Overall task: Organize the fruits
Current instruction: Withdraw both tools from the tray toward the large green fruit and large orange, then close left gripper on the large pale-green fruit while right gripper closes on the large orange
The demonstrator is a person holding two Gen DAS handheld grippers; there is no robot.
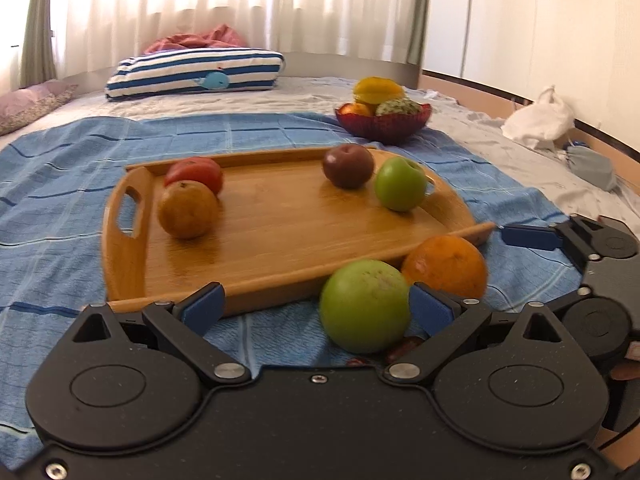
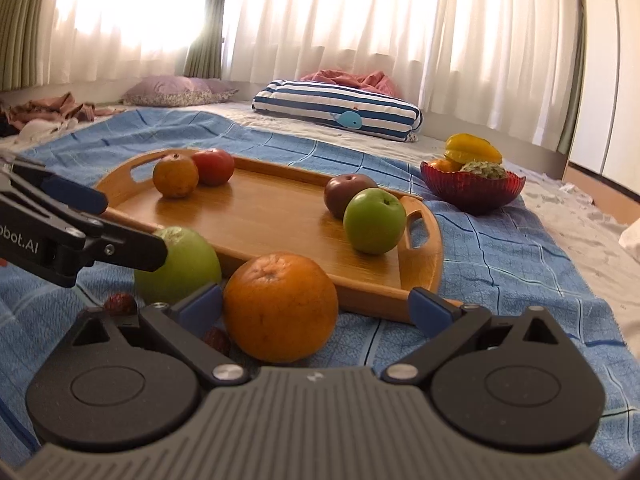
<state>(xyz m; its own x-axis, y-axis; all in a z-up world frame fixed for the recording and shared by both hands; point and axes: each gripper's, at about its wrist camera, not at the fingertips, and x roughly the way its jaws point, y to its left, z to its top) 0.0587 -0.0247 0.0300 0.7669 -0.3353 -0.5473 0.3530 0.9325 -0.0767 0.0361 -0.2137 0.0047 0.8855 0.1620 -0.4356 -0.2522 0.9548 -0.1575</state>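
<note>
A wooden tray [image 1: 280, 232] [image 2: 280, 216] lies on a blue cloth. On it sit a yellow-brown fruit [image 1: 187, 210], a red fruit [image 1: 197, 173], a dark red apple [image 1: 348, 166] and a green apple [image 1: 400, 185]. In front of the tray a large green fruit [image 1: 364, 306] [image 2: 180, 266] and an orange [image 1: 446, 266] [image 2: 280, 306] rest on the cloth. My left gripper [image 1: 318, 306] is open, the green fruit against its right pad. My right gripper [image 2: 316, 310] is open, the orange beside its left pad.
A red bowl [image 1: 384, 122] [image 2: 472, 190] with a starfruit and other fruit stands beyond the tray on the right. Small dark red fruits [image 2: 120, 304] lie on the cloth near the grippers. A striped pillow [image 1: 196, 74] and a white bag [image 1: 540, 118] lie further back.
</note>
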